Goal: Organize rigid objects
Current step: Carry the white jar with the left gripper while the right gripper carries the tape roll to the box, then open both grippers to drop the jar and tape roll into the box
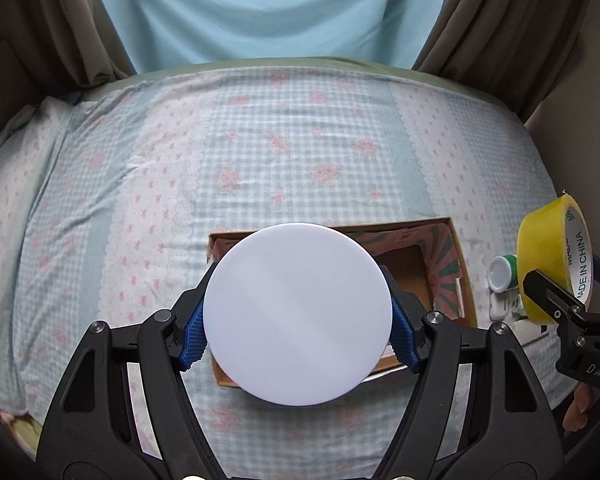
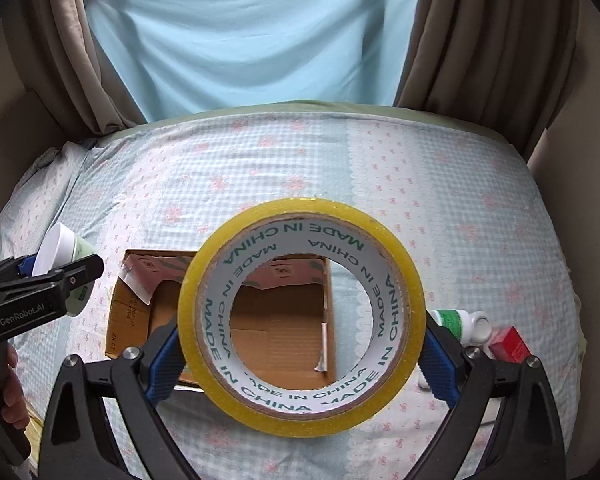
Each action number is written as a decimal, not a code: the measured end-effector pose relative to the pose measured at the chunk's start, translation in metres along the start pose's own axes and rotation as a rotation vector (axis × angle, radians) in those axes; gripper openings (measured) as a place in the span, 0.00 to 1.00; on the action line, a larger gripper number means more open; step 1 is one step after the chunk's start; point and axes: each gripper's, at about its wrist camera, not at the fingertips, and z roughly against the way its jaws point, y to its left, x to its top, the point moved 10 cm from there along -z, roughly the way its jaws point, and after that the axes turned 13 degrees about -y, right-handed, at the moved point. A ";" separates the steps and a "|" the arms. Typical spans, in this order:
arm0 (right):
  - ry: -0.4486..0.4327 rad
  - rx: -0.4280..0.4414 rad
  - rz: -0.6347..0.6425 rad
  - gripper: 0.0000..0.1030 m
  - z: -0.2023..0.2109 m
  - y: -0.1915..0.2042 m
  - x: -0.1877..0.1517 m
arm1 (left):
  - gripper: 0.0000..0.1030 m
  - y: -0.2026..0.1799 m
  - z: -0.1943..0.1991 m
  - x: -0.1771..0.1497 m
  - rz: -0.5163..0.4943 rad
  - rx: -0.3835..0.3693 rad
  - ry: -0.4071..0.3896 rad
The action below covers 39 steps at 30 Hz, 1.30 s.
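Observation:
My left gripper (image 1: 298, 320) is shut on a white-lidded round jar (image 1: 298, 314), held over the near left part of an open cardboard box (image 1: 458, 264) on the bed. In the right wrist view the jar (image 2: 58, 246) shows a pale green body, left of the box (image 2: 130, 312). My right gripper (image 2: 300, 344) is shut on a yellow tape roll (image 2: 404, 276) printed "MADE IN CHINA", held above the box. In the left wrist view the tape roll (image 1: 540, 240) hangs to the right of the box. The box inside looks empty.
A small white bottle with a green label (image 2: 458, 320) and a red box (image 2: 510, 344) lie on the bed right of the cardboard box; the bottle also shows in the left wrist view (image 1: 502, 272). Checked floral bedsheet (image 1: 260, 152), curtains and a blue sheet behind.

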 end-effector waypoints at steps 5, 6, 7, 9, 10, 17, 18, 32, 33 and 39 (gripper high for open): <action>0.062 0.050 0.073 0.93 -0.047 0.035 -0.016 | 0.68 0.012 -0.044 -0.009 -0.069 -0.011 0.055; 0.075 0.058 0.096 0.93 -0.058 0.041 -0.021 | 0.68 0.013 -0.054 -0.013 -0.082 -0.013 0.067; 0.087 0.068 0.119 0.93 -0.069 0.047 -0.027 | 0.68 0.013 -0.064 -0.018 -0.095 -0.014 0.078; 0.118 0.092 0.164 0.93 -0.090 0.055 -0.042 | 0.68 0.013 -0.086 -0.029 -0.120 -0.016 0.105; 0.136 0.102 0.189 0.93 -0.101 0.059 -0.050 | 0.68 0.014 -0.097 -0.035 -0.134 -0.014 0.120; 0.252 0.198 0.399 0.93 -0.159 0.072 -0.113 | 0.68 0.016 -0.161 -0.072 -0.263 0.026 0.186; 0.264 0.211 0.418 0.93 -0.164 0.072 -0.120 | 0.68 0.015 -0.167 -0.078 -0.277 0.027 0.196; 0.274 0.237 0.428 0.94 -0.178 0.067 -0.127 | 0.69 0.005 -0.176 -0.087 -0.380 0.026 0.199; 0.287 0.239 0.426 0.94 -0.178 0.066 -0.128 | 0.80 0.006 -0.172 -0.083 -0.375 0.022 0.186; 0.366 0.292 0.287 1.00 -0.170 0.059 -0.136 | 1.00 0.006 -0.149 -0.069 -0.409 0.018 0.148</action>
